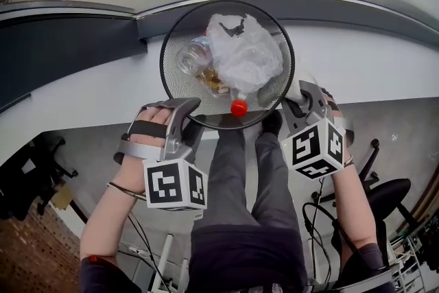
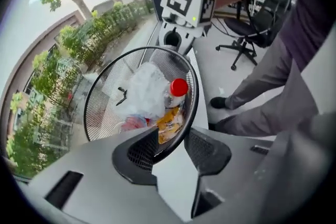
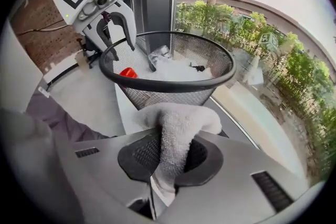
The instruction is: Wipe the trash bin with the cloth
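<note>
Presently, at the left, your left tongs (image 1: 191,121) stand at the near rim of the trash bin (image 1: 163,51). The left gripper view shows the jaws apart and astride that rim. One pad sits inside against the black mesh wall. The other sits outside, with a gap showing between it and the wall lower down. The pads are not clamped on the wall.

At centre, the trash bin is a round black wire-mesh basket standing upright on the white counter (image 1: 357,65), just before the window. It is not empty. Inside lie a clear plastic bottle (image 1: 192,55) toward the left and a crumpled clear plastic bag (image 1: 247,55) across the middle and right. A yellow wrapper (image 1: 214,81) lies beneath them, and a red cap (image 1: 239,107) rests against the near wall. Your legs in grey trousers (image 1: 240,175) stand directly below the bin.

At the right, your right tongs (image 3: 170,156) are closed firmly on the cloth (image 3: 176,128), a pale grey terry cloth. It is pinched between both pads, and its folded head bulges out past the tips. That head sits low against the bin's outer mesh, on the bin's right side as seen from the head view. Whether cloth and mesh actually touch cannot be confirmed. A black office chair (image 1: 384,199) stands on the floor, well apart at the far right.
</note>
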Demonstrator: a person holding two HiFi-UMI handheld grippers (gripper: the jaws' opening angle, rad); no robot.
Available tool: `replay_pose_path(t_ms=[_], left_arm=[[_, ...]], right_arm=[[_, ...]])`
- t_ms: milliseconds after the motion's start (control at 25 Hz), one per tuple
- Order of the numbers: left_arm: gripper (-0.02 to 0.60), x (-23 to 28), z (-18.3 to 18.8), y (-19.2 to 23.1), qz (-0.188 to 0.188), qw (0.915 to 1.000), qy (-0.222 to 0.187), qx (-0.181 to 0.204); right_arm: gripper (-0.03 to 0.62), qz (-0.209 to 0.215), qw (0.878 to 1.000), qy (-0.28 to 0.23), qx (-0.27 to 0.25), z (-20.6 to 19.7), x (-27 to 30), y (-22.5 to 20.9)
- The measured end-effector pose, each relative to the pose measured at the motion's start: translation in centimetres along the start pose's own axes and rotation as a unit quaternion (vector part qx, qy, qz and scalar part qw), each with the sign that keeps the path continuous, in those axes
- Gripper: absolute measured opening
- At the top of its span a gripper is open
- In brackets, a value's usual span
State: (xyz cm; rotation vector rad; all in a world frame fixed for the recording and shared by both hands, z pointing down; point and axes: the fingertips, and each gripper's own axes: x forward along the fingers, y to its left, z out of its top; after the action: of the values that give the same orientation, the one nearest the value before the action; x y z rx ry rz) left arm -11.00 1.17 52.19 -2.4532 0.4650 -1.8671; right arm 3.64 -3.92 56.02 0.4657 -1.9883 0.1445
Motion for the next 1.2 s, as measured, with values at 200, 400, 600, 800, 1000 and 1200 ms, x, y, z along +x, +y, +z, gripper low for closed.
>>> replay_pose_path(t_ms=[200,400,600,800,1000,1200], left_arm=[[0.126,0.0,2.8,-2.0,-0.023,0.9964,-0.013,-0.081],[0.11,0.2,6.8,-3.4,-0.063,0.9782,-0.049,-0.192],[0.087,-0.8,8.6,-3.0,-0.072,0.9637,-0.098,-0.238],[0.123,-3.9,5.3,-1.2,-0.062,0.9837,-0.088,-0.144],[0.187,-0.9,-0.9,-0.6,0.021,0.9967,0.037,0.068],[0.165,0.1,0.7,-0.9,0.001,0.9999,0.014,0.004]], right_arm=[[0.055,0.077,0.995,-0.002,-0.063,0.5,1.0,7.1],[0.055,0.157,0.982,-0.07,-0.076,4.2,0.5,14.5],[0.055,0.143,0.986,-0.062,-0.051,2.9,0.7,12.8],[0.055,0.068,0.997,-0.032,-0.01,-0.5,0.0,5.5],[0.055,-0.026,0.997,-0.026,0.068,-1.9,-1.2,-1.8],[0.055,-0.027,0.996,-0.032,0.085,-1.2,-0.5,-2.1]])
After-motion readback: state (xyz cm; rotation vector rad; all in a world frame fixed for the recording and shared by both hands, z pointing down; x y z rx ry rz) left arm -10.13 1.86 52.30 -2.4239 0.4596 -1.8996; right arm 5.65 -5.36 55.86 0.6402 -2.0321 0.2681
